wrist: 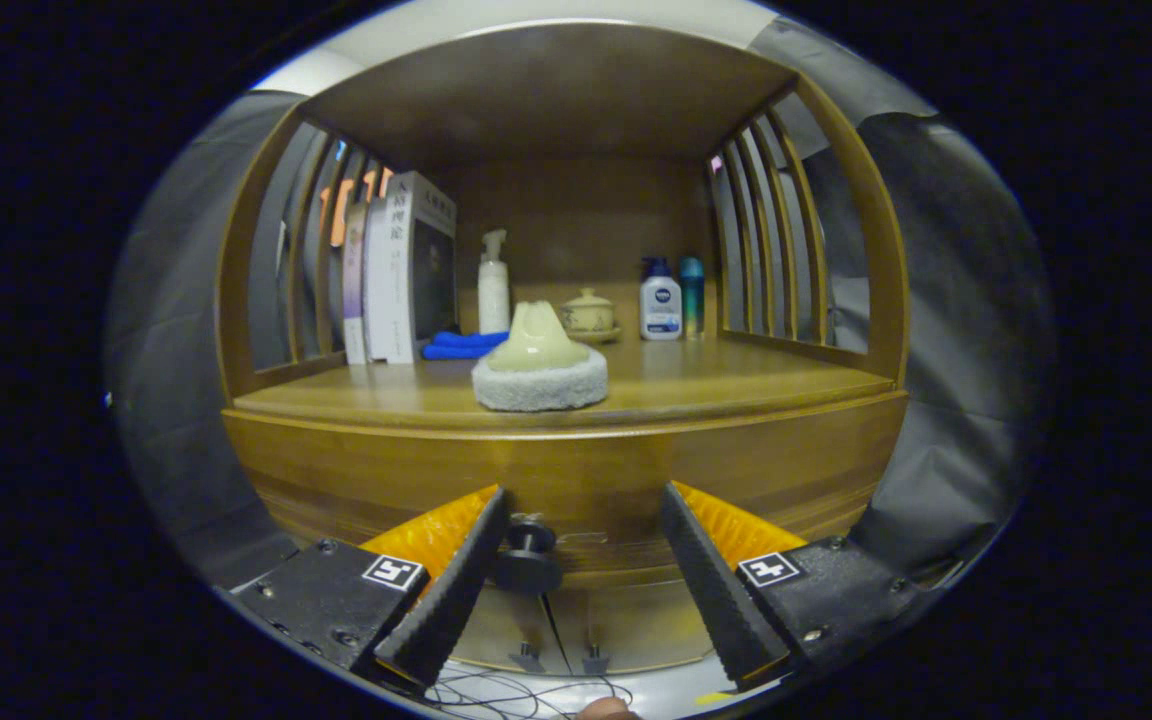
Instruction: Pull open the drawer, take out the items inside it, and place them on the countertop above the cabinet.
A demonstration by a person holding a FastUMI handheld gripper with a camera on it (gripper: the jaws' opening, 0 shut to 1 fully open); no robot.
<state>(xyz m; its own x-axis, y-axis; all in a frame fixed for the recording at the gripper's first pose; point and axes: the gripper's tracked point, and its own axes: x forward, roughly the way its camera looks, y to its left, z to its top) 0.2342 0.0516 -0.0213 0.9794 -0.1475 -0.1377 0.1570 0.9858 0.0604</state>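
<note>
- Your hand-held gripper [584,520] has its fingers spread apart.
- The drawer [576,490] is closed; its knob [528,556] sits between your fingers, beside the left one.
- A sponge [539,372] rests on the table [736,385] beyond them.

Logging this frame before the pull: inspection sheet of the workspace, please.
Surface: wooden countertop above the cabinet, partly occupied.
Job's things: wooden drawer front shut; dark round drawer knob between the fingers, nearer one of them; contents hidden.
Clutter: pale cone-handled scrubbing pad near the counter's front edge; upright books, blue folded cloth, white pump bottle, small lidded ceramic pot, two small bottles behind.
Grippers: hand-held gripper open, touching nothing.
Cables: thin wires below the fingers.
Surroundings: slatted wooden side panels; black cloth booth wall.
</note>
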